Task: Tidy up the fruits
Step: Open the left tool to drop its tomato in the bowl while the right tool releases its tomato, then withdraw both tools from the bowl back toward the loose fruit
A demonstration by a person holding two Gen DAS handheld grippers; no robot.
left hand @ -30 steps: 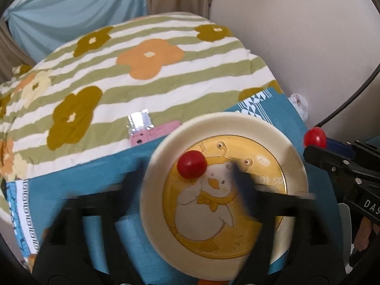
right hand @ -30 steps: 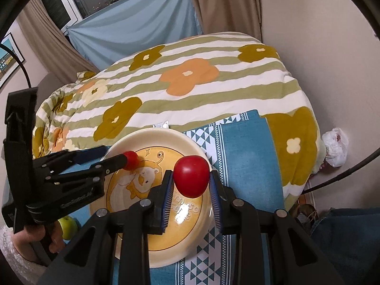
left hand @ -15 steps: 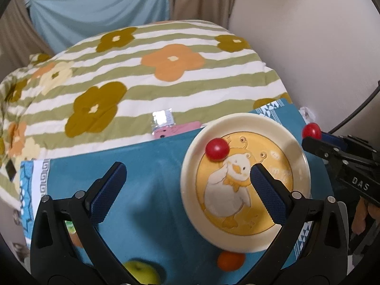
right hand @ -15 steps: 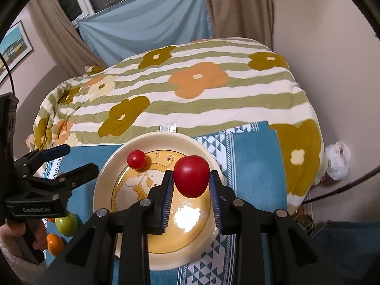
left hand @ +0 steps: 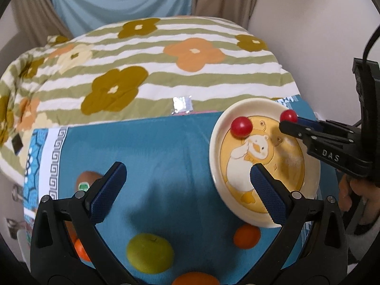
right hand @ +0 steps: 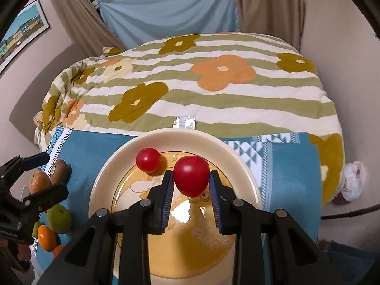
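While the right gripper (right hand: 191, 185) sits over the plate (right hand: 123, 156), its jaws are clamped on a red tomato (right hand: 191, 175), one pad pressed to each side of the fruit. In the left wrist view the same tomato (left hand: 288, 116) shows at the tip of the right gripper (left hand: 288, 124), above the plate's far-right rim.

Plate: cream rim, yellow centre w/ a cartoon duck print. It rests on a blue cloth (left hand: 154, 147) spread over a striped, flowered blanket (left hand: 166, 71). A second, smaller red tomato (right hand: 148, 160) lies loose on the plate, near the far-left inner rim, just beside the held one but not touching it. Left wrist view shows it (left hand: 241, 126) at the duck's head.

Left gripper (left hand: 187, 185): jaws spread wide, nothing between the pads, positioned above bare blue cloth to the left of the plate. Its right finger overlaps the plate's near edge in the view.

Loose fruit on the cloth, left wrist view:
- green apple (left hand: 149, 253), near edge, between the left gripper's fingers
- orange (left hand: 247, 236), just beside the plate's near rim
- second orange (left hand: 196, 279), cut off at the bottom edge
- brown kiwi (left hand: 86, 179), partly behind the left finger

A foil packet (left hand: 182, 103) lies on the blanket at the cloth's far edge.
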